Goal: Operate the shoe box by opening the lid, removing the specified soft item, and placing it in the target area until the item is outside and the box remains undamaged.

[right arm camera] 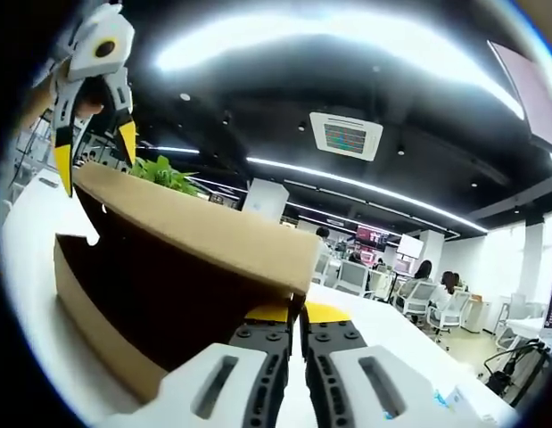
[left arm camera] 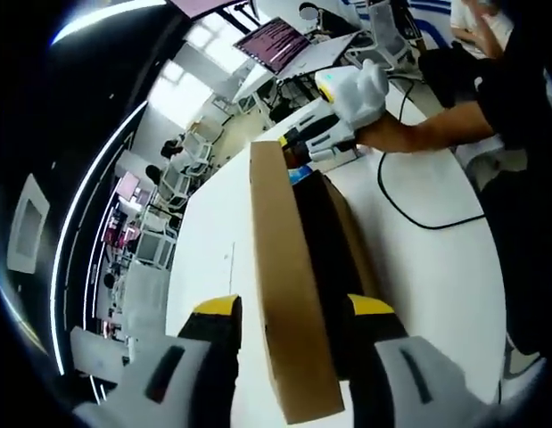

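Note:
The brown cardboard shoe box (right arm camera: 97,325) lies on a white table (left arm camera: 418,285), its lid (left arm camera: 280,294) raised on edge over a dark inside. My left gripper (left arm camera: 293,308) is open, its yellow-tipped jaws straddling the near end of the lid with a sliver of table showing on the left side. At the far end, my right gripper (left arm camera: 322,143), held by a white-gloved hand, meets the lid. Seen from the right gripper view, my right gripper (right arm camera: 298,314) is shut on the lid (right arm camera: 195,234) at its corner, while the left gripper (right arm camera: 93,156) spans the opposite corner. The dark interior hides whatever is inside.
A black cable (left arm camera: 418,214) loops across the table to the right of the box, near a person's dark-sleeved arm (left arm camera: 454,120). A lit screen (left arm camera: 276,40) and office chairs (left arm camera: 191,152) stand beyond the table's far end. A green plant (right arm camera: 164,172) rises behind the lid.

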